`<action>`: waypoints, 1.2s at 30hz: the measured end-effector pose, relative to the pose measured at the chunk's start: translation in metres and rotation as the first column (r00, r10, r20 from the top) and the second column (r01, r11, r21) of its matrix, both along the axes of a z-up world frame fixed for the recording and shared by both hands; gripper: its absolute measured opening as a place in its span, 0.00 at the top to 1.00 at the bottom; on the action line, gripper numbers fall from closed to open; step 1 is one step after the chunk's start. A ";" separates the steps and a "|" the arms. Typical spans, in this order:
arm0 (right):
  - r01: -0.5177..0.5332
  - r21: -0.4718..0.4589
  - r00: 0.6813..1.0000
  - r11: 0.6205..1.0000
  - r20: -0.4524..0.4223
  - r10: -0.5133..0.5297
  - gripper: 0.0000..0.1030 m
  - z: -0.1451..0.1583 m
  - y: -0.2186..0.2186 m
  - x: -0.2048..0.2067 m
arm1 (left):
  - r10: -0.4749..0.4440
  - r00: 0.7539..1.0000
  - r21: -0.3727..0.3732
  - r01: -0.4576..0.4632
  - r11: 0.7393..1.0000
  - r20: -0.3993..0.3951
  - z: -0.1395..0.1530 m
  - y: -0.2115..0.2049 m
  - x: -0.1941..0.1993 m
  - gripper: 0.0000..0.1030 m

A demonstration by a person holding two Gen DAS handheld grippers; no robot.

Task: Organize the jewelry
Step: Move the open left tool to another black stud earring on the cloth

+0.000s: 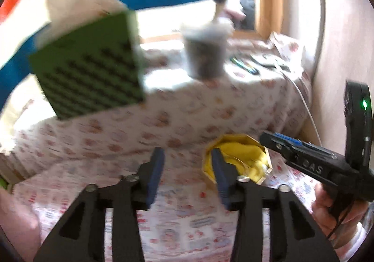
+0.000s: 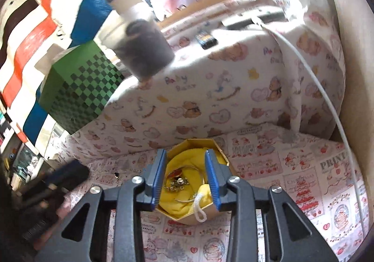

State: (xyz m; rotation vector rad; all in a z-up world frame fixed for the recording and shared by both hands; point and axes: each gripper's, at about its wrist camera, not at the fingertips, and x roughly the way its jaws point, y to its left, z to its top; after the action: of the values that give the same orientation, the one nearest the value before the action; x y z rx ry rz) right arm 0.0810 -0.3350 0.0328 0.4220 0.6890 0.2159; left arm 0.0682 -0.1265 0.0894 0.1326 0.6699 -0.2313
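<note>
On the left, the left claw (image 1: 187, 169) hangs with its blue pads wide apart and nothing between them, above the printed cloth (image 2: 292, 168) that covers the bed-like surface. Just to its right sits the box (image 2: 198, 192), an eight-sided cardboard one lined with yellow fabric. Inside lies the jewelry (image 2: 177, 183): thin gold bangles, a red-and-gold piece and small gold beads, with a white cord loop over the near rim. The right claw (image 2: 185, 176) is poised over the open box, its pads moderately apart on either side of the jewelry and gripping nothing.

Farther back a raised ledge under teddy-bear cloth carries a green checkered box (image 2: 79, 89) at left, then a dark cup (image 2: 147, 49). A white cable (image 2: 327, 103) runs down the right side. The left-wrist view is badly blurred, and the box there is partly hidden by a pad.
</note>
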 end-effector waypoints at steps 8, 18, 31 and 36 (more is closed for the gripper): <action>0.012 -0.091 0.999 0.996 0.054 -0.007 0.60 0.008 0.016 -0.008 | 0.060 0.992 -0.024 -0.058 0.998 0.108 0.016 0.040 -0.012 0.28; 0.051 -0.149 0.997 0.987 0.062 -0.042 0.49 0.006 0.021 -0.006 | 0.117 0.989 0.035 -0.121 0.992 0.095 -0.016 0.063 -0.003 0.18; 0.079 -0.230 0.995 0.970 0.069 -0.065 0.42 0.000 0.029 -0.004 | 0.206 0.977 0.007 -0.206 0.978 -0.060 -0.057 0.098 0.050 0.05; 0.089 -0.270 0.995 0.959 0.072 -0.072 0.37 -0.003 0.035 -0.003 | 0.224 0.972 0.033 -0.222 0.974 -0.076 -0.068 0.106 0.070 0.05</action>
State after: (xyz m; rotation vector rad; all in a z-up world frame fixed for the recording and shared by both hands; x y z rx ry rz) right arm 0.0783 -0.2998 0.0299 0.1772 0.6288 0.0545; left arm 0.1379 -0.0210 0.0212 0.0705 0.7609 -0.0118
